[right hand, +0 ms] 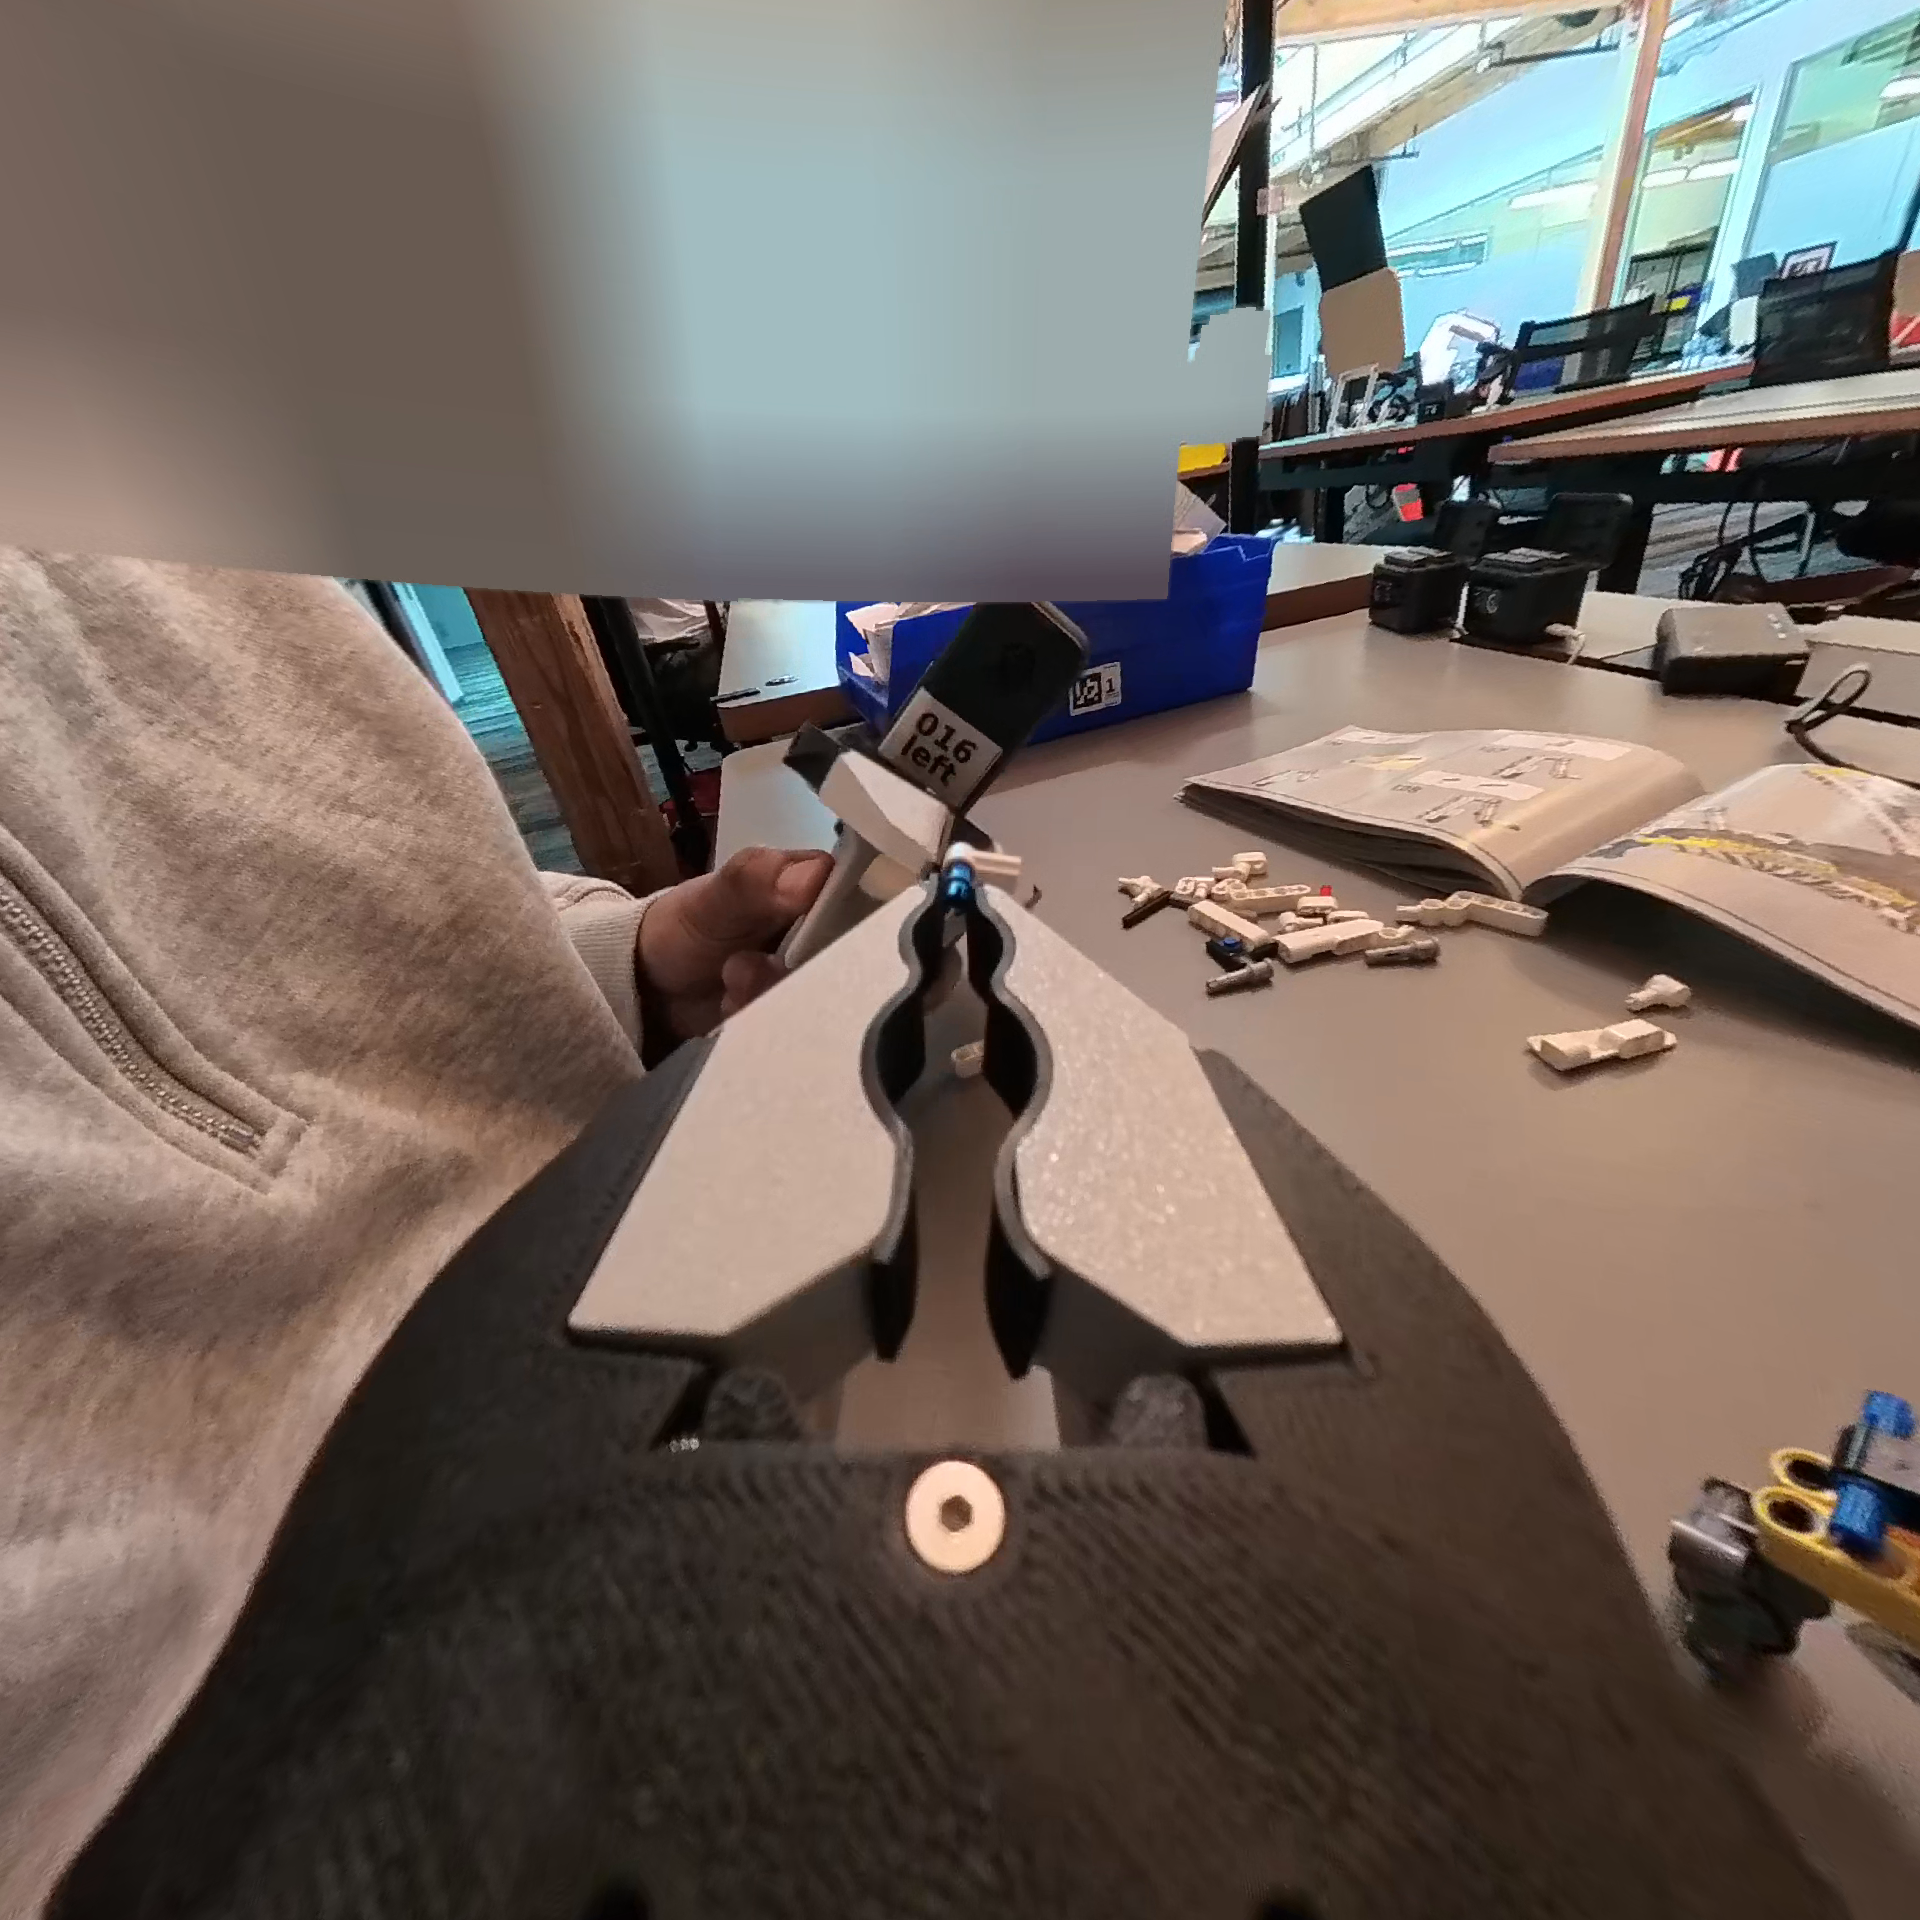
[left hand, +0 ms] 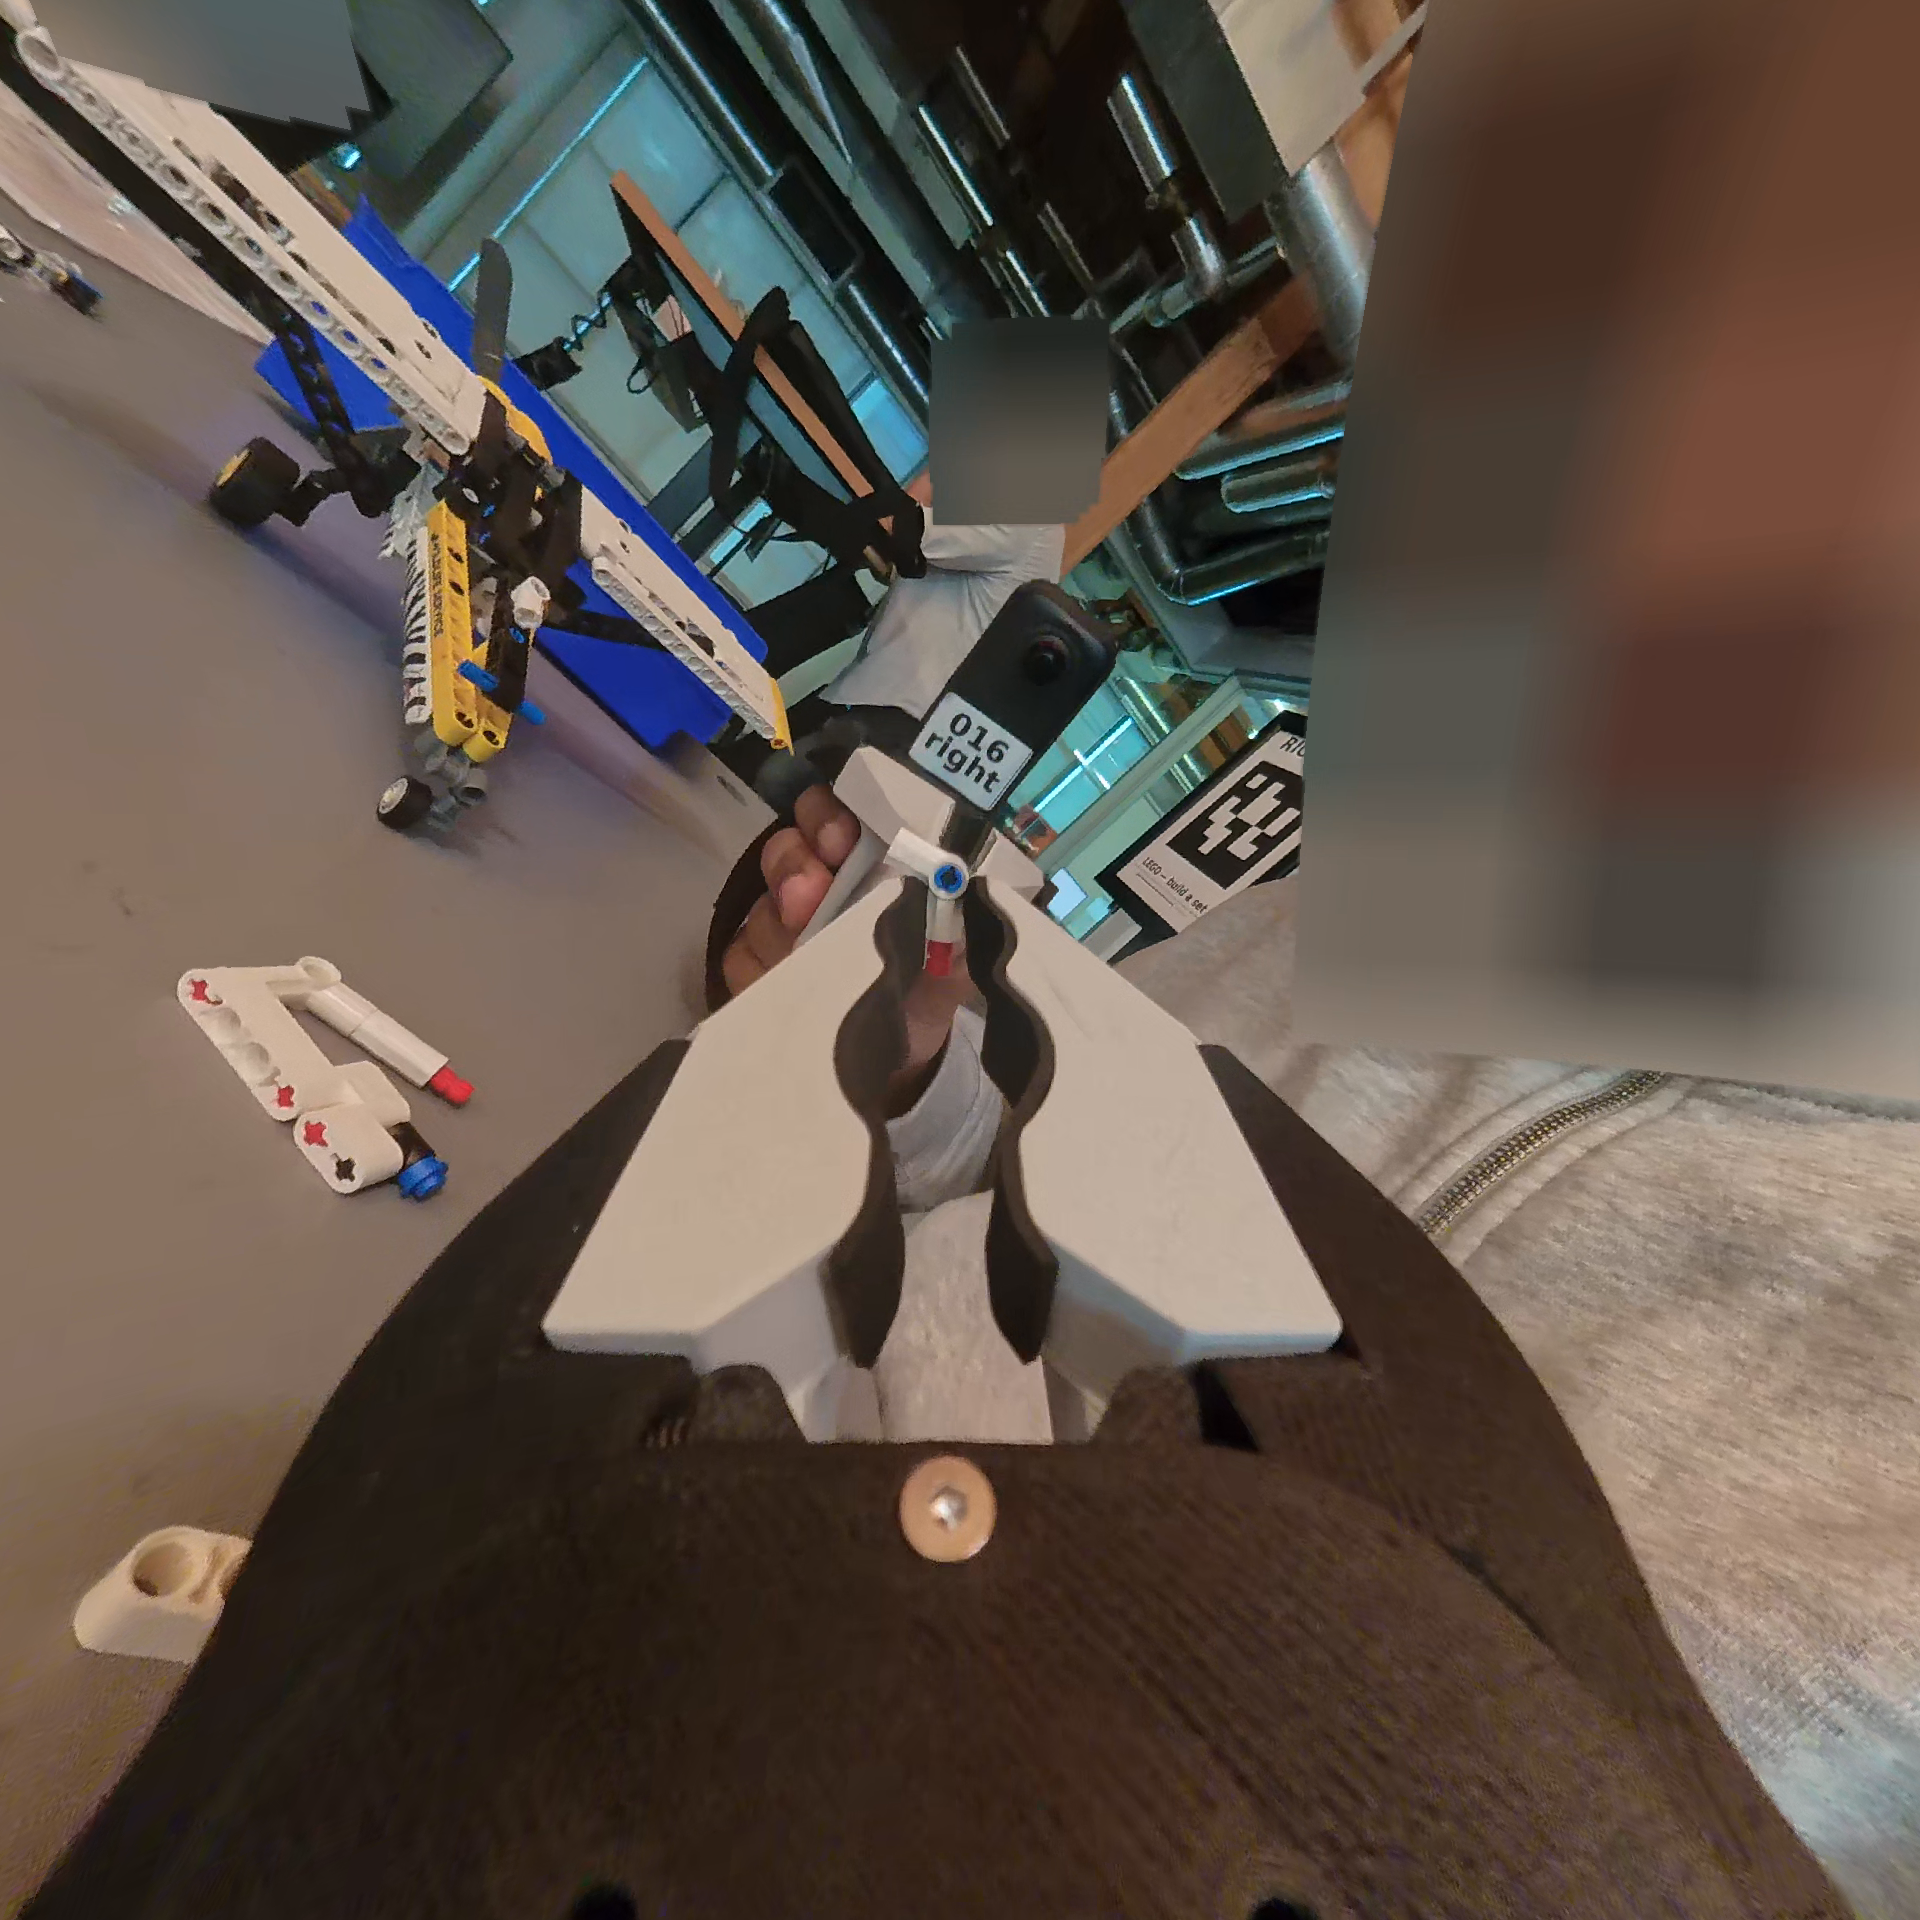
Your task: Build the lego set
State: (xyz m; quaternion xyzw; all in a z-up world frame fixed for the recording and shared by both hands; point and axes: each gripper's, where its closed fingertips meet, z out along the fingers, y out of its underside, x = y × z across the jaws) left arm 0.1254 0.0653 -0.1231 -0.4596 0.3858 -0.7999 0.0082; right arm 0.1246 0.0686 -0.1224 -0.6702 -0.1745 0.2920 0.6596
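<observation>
My left gripper [left hand: 940, 920] and right gripper [right hand: 954, 902] are held in the air, tip to tip, in front of a person in a grey hoodie. The left is shut on a small white angled connector [left hand: 920, 854] with a red axle end [left hand: 938, 956]. The right is shut on a blue pin [right hand: 954, 888] that meets the white connector [right hand: 992, 860]; in the left wrist view the pin [left hand: 948, 879] shows end-on at the connector's joint. The partly built plane model [left hand: 468, 499], white, yellow and black, stands on the grey table [left hand: 208, 831].
A white sub-assembly with red and blue pins [left hand: 312, 1070] lies on the table, and a white block [left hand: 156, 1590] near the left gripper's body. Loose pieces [right hand: 1278, 920], two white parts [right hand: 1600, 1042], an open instruction booklet [right hand: 1455, 800] and a blue bin [right hand: 1153, 644] are ahead on the right. Both grippers' tips are close together, under 4 cm apart. My left tips are roughly 12 cm from the white block [left hand: 156, 1590].
</observation>
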